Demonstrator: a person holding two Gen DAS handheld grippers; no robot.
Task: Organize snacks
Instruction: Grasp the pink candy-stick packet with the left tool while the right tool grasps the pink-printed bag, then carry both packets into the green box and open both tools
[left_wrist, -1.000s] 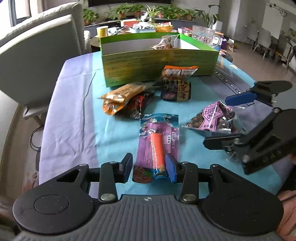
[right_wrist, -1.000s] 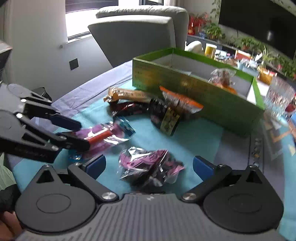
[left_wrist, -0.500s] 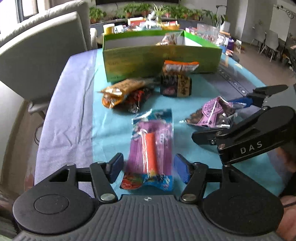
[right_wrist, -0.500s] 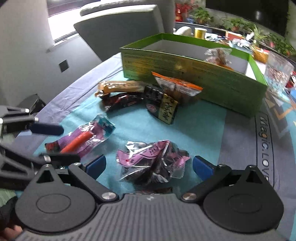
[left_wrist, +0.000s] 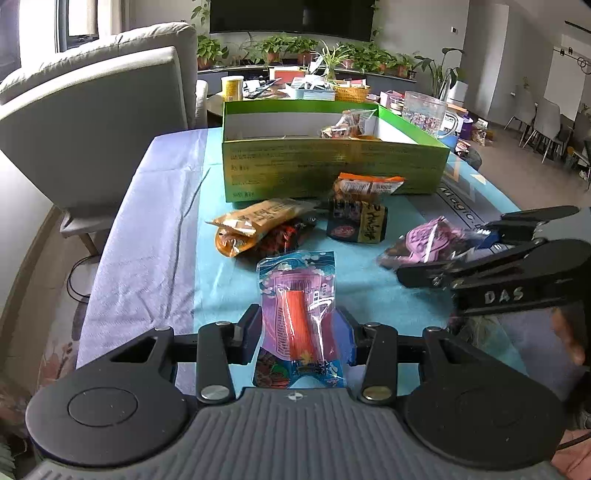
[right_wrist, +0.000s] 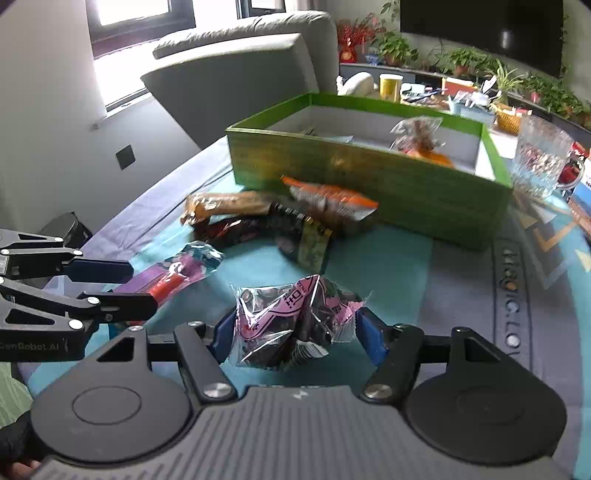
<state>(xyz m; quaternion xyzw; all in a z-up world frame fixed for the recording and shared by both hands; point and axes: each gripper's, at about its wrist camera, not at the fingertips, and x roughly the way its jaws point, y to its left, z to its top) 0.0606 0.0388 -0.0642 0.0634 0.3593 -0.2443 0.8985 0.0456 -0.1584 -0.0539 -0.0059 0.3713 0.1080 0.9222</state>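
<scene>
- The purple sausage packet (left_wrist: 300, 321) is pinched near its lower end by the left gripper (left_wrist: 299, 332), whose jaws are closing on it; it looks raised off the teal mat (left_wrist: 369, 291).
- The pink crinkly bag (right_wrist: 295, 321) sits between the right gripper's (right_wrist: 295, 336) closing jaws, pads touching its sides.
- Step in hand: both pickups.
- Next, each likely needs carrying over the wall of the green box (left_wrist: 332, 170), well beyond the loose snacks (left_wrist: 258, 225).
</scene>
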